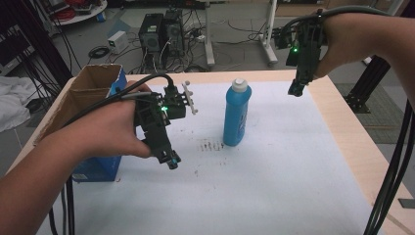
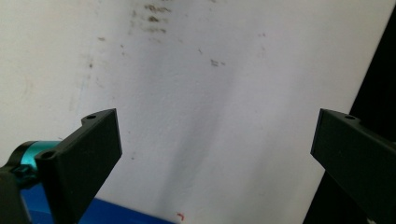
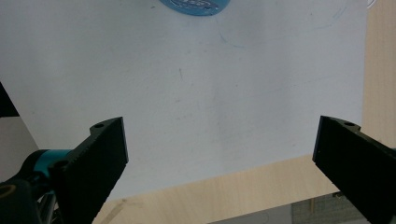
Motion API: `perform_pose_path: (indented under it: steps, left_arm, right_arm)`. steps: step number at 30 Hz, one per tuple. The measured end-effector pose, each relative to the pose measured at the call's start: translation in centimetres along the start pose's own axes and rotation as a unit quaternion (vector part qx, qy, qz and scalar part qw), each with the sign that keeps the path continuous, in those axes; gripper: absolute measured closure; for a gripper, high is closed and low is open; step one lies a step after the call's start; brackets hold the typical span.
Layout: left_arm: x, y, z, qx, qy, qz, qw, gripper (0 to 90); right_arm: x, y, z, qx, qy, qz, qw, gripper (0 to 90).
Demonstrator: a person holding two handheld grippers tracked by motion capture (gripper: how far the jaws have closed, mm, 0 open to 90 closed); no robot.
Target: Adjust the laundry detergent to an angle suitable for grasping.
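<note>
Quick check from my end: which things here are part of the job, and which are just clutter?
In the job:
- blue bottle, upright on the white sheet
- left gripper, jaws open
- right gripper, jaws open, raised beyond the bottle

Probably also in the job:
- cardboard box, open, at the table's left edge

Lying about:
- computer towers on the floor
- floor cables

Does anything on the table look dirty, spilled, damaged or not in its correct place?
Only some dark smudges mark the white sheet just left of the blue bottle. They look like old stains, not a fresh spill. The bottle stands upright with its cap on, and the box at the left edge looks intact.
</note>
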State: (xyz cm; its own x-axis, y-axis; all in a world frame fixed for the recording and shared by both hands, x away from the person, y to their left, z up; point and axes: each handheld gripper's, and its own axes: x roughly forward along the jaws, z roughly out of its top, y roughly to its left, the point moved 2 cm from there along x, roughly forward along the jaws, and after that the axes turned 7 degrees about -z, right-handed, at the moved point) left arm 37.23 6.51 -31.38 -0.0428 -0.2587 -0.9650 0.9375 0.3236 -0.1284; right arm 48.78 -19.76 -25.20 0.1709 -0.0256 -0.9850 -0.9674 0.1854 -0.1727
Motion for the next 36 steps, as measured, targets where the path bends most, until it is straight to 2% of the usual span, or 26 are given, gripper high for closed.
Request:
perform_pose_path:
  steps: [3, 4, 6, 7, 9, 10, 11, 12, 13, 14, 15, 16, 18, 19, 20, 21, 22, 25, 26, 28, 29, 30, 32, 33, 36]
  left_arm:
    - [-0.2, 0.0, 0.4, -0.016, -0.023, 0.006, 0.9996, 1.7]
    - [-0.4, 0.0, 0.8, -0.025, -0.042, 0.011, 0.9988, 1.7]
    - [-0.4, 0.0, 0.9, -0.03, -0.05, 0.011, 0.9982, 1.7]
    - [-0.5, 0.0, 1.3, -0.039, -0.067, 0.01, 0.997, 1.7]
    - [-0.5, -0.1, 1.5, -0.044, -0.074, 0.008, 0.9962, 1.7]
    - [-0.5, -0.1, 1.9, -0.053, -0.092, 0.007, 0.9943, 1.7]
    - [-0.5, -0.1, 1.9, -0.053, -0.092, 0.007, 0.9943, 1.7]
    - [-0.5, -0.2, 2.2, -0.062, -0.11, 0.005, 0.992, 1.7]
    - [-0.5, -0.2, 2.2, -0.062, -0.11, 0.005, 0.992, 1.7]
    - [-0.4, -0.2, 2.3, -0.072, -0.123, 0.003, 0.9898, 1.7]
    - [-0.5, -0.1, 2.6, -0.084, -0.142, 0.001, 0.9862, 1.7]
    - [-0.5, -0.1, 2.6, -0.084, -0.142, 0.001, 0.9862, 1.7]
    - [-0.5, 0.0, 2.9, -0.102, -0.161, 0.007, 0.9817, 1.7]
    - [-0.5, 0.0, 2.9, -0.102, -0.161, 0.007, 0.9817, 1.7]
    - [-0.3, 0.1, 3.2, -0.111, -0.163, 0.009, 0.9804, 1.7]
    - [-0.3, 0.1, 3.2, -0.111, -0.163, 0.009, 0.9804, 1.7]
    - [-0.2, 0.2, 3.3, -0.114, -0.167, 0.009, 0.9794, 1.7]
    - [0.0, 0.3, 3.8, -0.13, -0.192, 0.011, 0.9726, 1.7]
    - [0.0, 0.3, 4.0, -0.132, -0.195, 0.013, 0.9717, 1.7]
    - [0.2, 0.4, 4.3, -0.142, -0.206, 0.021, 0.968, 1.7]
    - [0.4, 0.6, 4.6, -0.148, -0.216, 0.026, 0.9648, 1.7]
    - [0.4, 0.6, 4.6, -0.148, -0.216, 0.026, 0.9648, 1.7]
    - [0.6, 0.8, 4.9, -0.152, -0.228, 0.033, 0.9611, 1.7]
    - [0.6, 0.8, 4.9, -0.152, -0.228, 0.033, 0.9611, 1.7]
    - [0.7, 0.9, 5.4, -0.156, -0.242, 0.036, 0.957, 1.7]
  right_arm:
    - [0.0, 0.0, -0.3, 0.001, -0.001, 0.0, 1.0, 2.5]
    - [0.0, 0.1, -0.5, 0.004, 0.0, 0.001, 1.0, 2.5]
    - [0.0, 0.1, -0.6, 0.001, -0.001, 0.001, 1.0, 2.5]
    - [0.0, 0.1, -0.8, 0.004, -0.001, 0.0, 1.0, 2.5]
    - [0.1, 0.0, -0.8, 0.0, -0.002, 0.0, 1.0, 2.5]
    - [0.0, 0.1, -0.9, 0.004, -0.001, -0.001, 1.0, 2.5]
    - [0.0, 0.1, -0.9, 0.004, -0.001, -0.001, 1.0, 2.5]
    - [0.0, 0.1, -1.0, 0.004, -0.002, 0.0, 1.0, 2.5]
    - [0.0, 0.1, -1.0, 0.004, -0.002, -0.001, 1.0, 2.5]
    - [0.0, 0.2, -1.1, 0.006, -0.002, 0.0, 1.0, 2.5]
    - [0.0, 0.2, -1.1, 0.005, -0.002, 0.0, 1.0, 2.5]
    - [-0.1, 0.2, -1.1, 0.005, 0.0, 0.0, 1.0, 2.5]
    - [-0.1, 0.2, -1.1, 0.004, -0.002, 0.0, 1.0, 2.5]
    - [-0.1, 0.2, -1.1, 0.005, -0.002, 0.001, 1.0, 2.5]
    - [-0.1, 0.1, -1.1, 0.003, -0.003, 0.0, 1.0, 2.5]
    - [-0.1, 0.1, -1.1, 0.003, -0.003, 0.0, 1.0, 2.5]
    - [-0.1, 0.2, -1.1, 0.005, -0.003, 0.001, 1.0, 2.5]
    - [0.0, 0.1, -1.1, 0.0, -0.002, -0.001, 1.0, 2.5]
    - [0.0, 0.1, -1.1, 0.001, -0.002, -0.001, 1.0, 2.5]
    - [0.0, 0.1, -1.1, 0.005, -0.004, 0.0, 1.0, 2.5]
    - [0.1, 0.1, -1.2, 0.003, -0.007, 0.001, 1.0, 2.5]
    - [0.1, 0.1, -1.2, 0.003, -0.007, 0.001, 1.0, 2.5]
    - [0.1, 0.1, -1.3, 0.005, -0.004, 0.0, 1.0, 2.5]
    - [0.1, 0.1, -1.3, 0.005, -0.004, 0.0, 1.0, 2.5]
    - [0.2, 0.1, -1.4, 0.008, -0.003, 0.002, 1.0, 2.5]
